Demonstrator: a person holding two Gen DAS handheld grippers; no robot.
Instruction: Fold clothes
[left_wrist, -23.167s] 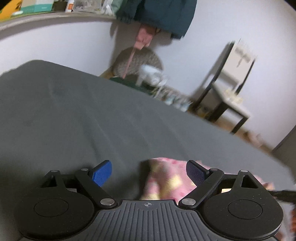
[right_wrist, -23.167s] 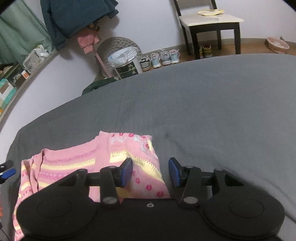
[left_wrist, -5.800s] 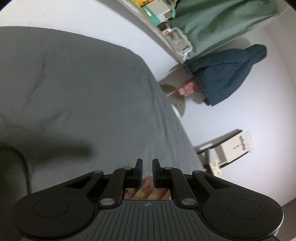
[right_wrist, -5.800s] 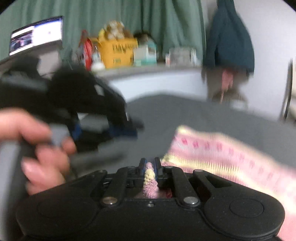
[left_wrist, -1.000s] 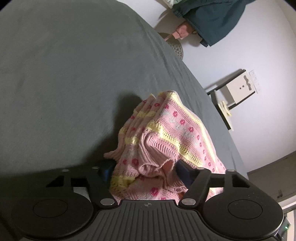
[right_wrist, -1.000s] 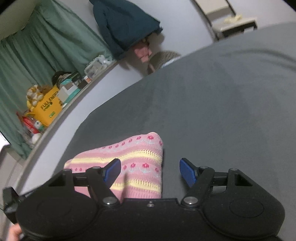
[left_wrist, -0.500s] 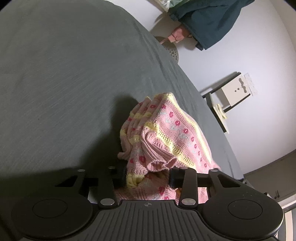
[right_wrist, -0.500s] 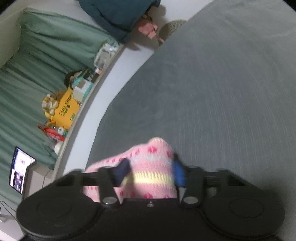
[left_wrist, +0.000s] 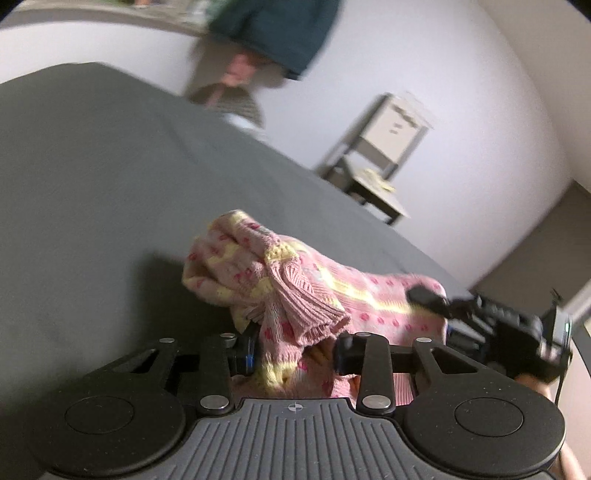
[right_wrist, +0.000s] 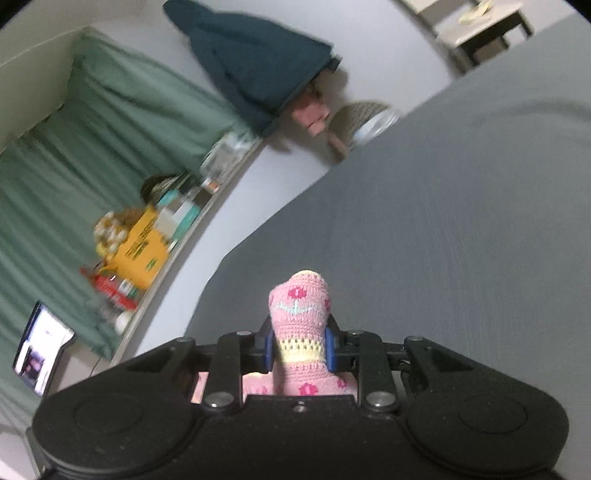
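Left wrist view: we have the left gripper (left_wrist: 295, 350) low over the dark grey bed cover (left_wrist: 92, 177), tilted so the room horizon slants. Its jaws are closed onto a thick bunch of the pink knit sweater with yellow stripes and red flowers (left_wrist: 280, 291); a wide gap remains between the blue pads because the fabric fills it. The sweater's ribbed cuff hangs over the jaws, and the rest of it drapes to the right, lifted off the cover at our end.

We see the right gripper (left_wrist: 428, 297) in the same view at the far right edge of the sweater, black body blurred, with part of a hand (left_wrist: 532, 380) just behind it.

Right wrist view: the right gripper (right_wrist: 299, 349) is rolled steeply, the bed running diagonally. Its jaws are pinched on a folded edge of the sweater (right_wrist: 299, 314), which pokes up between the blue pads (right_wrist: 267, 349) as a rounded nub, with more knit beneath the gripper body.

Background: dark teal jacket hanging on the white wall (right_wrist: 255, 62), green curtain (right_wrist: 92, 147), yellow box on the ledge (right_wrist: 142, 247), lit screen (right_wrist: 42, 362), and a dark-framed chair (left_wrist: 376, 166).
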